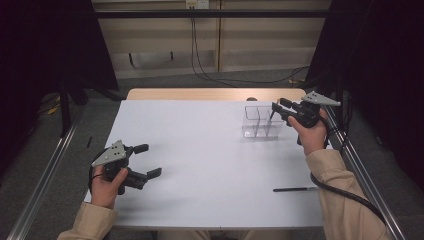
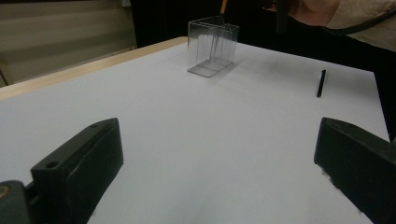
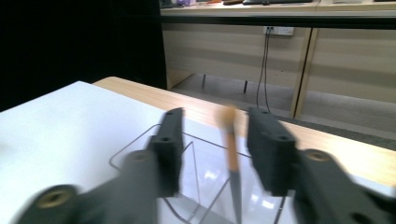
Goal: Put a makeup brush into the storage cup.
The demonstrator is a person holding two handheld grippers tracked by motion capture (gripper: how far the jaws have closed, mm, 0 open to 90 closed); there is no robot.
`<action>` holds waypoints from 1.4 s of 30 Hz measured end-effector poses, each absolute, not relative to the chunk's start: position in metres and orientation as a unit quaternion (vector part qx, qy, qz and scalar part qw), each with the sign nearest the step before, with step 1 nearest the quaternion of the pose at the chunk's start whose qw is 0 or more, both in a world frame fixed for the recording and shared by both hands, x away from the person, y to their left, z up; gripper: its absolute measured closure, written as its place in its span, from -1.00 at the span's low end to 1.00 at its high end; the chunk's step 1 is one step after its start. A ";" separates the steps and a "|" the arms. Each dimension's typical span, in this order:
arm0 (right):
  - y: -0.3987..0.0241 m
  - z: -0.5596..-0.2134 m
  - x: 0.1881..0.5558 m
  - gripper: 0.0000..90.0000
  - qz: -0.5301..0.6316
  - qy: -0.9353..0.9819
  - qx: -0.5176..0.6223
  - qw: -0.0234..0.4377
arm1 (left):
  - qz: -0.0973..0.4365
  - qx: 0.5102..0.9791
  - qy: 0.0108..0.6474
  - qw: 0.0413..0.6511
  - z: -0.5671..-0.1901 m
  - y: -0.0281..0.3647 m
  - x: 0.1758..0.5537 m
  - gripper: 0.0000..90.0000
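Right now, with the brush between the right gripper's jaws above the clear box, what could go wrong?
1. The jaws of the right gripper stand apart from the brush; it may tip over the clear box wall.
2. The light box could slide or topple if bumped.
3. The black pen lies near the table edge and could roll off.

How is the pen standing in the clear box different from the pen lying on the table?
The pen in the clear box, the boxed pen, stands nearly upright between the open jaws of the right gripper; the table pen lies flat, near the table's front edge. The boxed pen has an orange-brown top; the table pen looks all black. Both are slim.
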State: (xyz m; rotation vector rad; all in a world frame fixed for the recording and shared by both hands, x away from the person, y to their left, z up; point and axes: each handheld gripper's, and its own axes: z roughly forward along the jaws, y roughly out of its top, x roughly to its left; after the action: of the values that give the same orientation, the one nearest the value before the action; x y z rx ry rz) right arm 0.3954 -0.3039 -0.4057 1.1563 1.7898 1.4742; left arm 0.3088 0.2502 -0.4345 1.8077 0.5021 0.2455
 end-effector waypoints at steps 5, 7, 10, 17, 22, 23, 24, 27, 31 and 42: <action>-0.302 -0.405 0.391 -0.28 0.558 0.660 0.423 0.270 | 0.105 0.775 0.214 0.585 -0.434 0.250 0.308 -0.97; -0.302 -0.406 0.388 -0.38 0.564 0.657 0.423 0.269 | 0.107 0.776 0.215 0.584 -0.433 0.250 0.308 -0.97; -0.303 -0.405 0.385 -0.45 0.564 0.661 0.414 0.270 | 0.108 0.776 0.214 0.584 -0.433 0.249 0.308 -0.97; -0.303 -0.404 0.377 -0.68 0.569 0.668 0.400 0.263 | 0.107 0.775 0.215 0.585 -0.433 0.249 0.308 -0.97; -0.304 -0.402 0.370 -0.72 0.576 0.667 0.393 0.263 | 0.106 0.774 0.214 0.587 -0.432 0.249 0.307 -0.97; -0.305 -0.402 0.369 -0.74 0.578 0.666 0.393 0.261 | 0.108 0.775 0.213 0.586 -0.432 0.249 0.307 -0.97; -0.305 -0.402 0.368 -0.75 0.578 0.668 0.390 0.258 | 0.109 0.776 0.211 0.584 -0.432 0.249 0.308 -0.97; -0.305 -0.402 0.363 -0.77 0.577 0.673 0.384 0.258 | 0.108 0.776 0.212 0.584 -0.432 0.249 0.307 -0.97; -0.305 -0.402 0.357 -0.81 0.577 0.677 0.379 0.255 | 0.110 0.774 0.212 0.586 -0.431 0.249 0.307 -0.97; -0.308 -0.402 0.341 -0.87 0.582 0.680 0.371 0.248 | 0.109 0.774 0.215 0.586 -0.432 0.249 0.307 -0.97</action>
State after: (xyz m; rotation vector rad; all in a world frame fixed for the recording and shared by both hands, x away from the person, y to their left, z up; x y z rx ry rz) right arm 0.3410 -0.3078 -0.4023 1.0122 1.8522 1.5861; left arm 0.3071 0.2493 -0.4317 1.8043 0.5014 0.2542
